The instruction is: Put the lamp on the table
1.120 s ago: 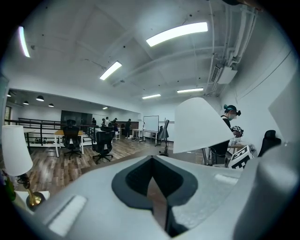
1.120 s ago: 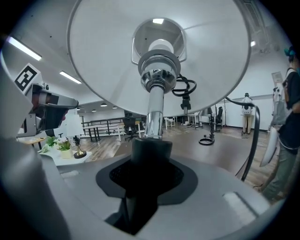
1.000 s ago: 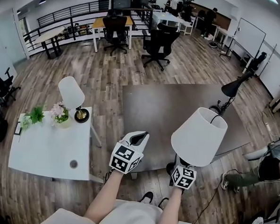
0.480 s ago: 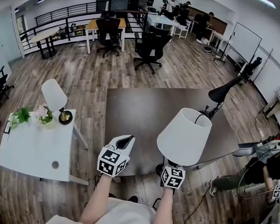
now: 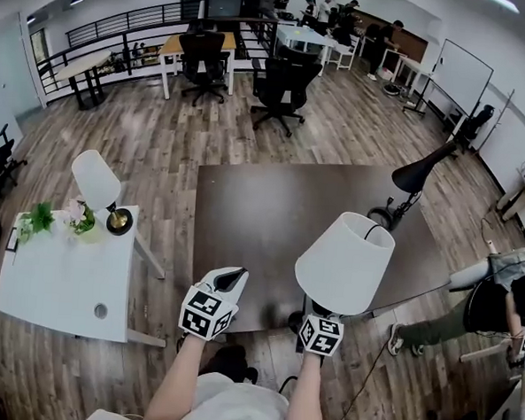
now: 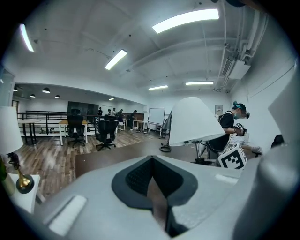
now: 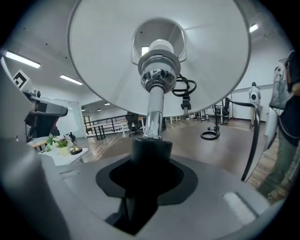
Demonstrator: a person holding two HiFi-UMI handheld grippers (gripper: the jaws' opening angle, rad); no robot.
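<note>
The right hand-held gripper (image 7: 149,161) clamps the black lower stem of a white-shaded, chrome-stemmed lamp (image 5: 343,263), upright over the near edge of the dark brown rectangular desk (image 5: 272,196). The left hand-held gripper (image 6: 152,185) is closed, empty. The lamp should go down level, farther in from that edge.

The lamp (image 5: 344,263) stands over the dark table's (image 5: 272,205) near edge, its stem clamped in the right gripper (image 5: 320,318). The left gripper (image 5: 229,281), jaws together, is just left of it. Left of the dark table stands a white table (image 5: 54,285) bearing a small lamp (image 5: 97,181) and flowers (image 5: 78,215). A desk lamp (image 5: 415,177) stands at the dark table's right edge, with office chairs (image 5: 280,83) behind.
</note>
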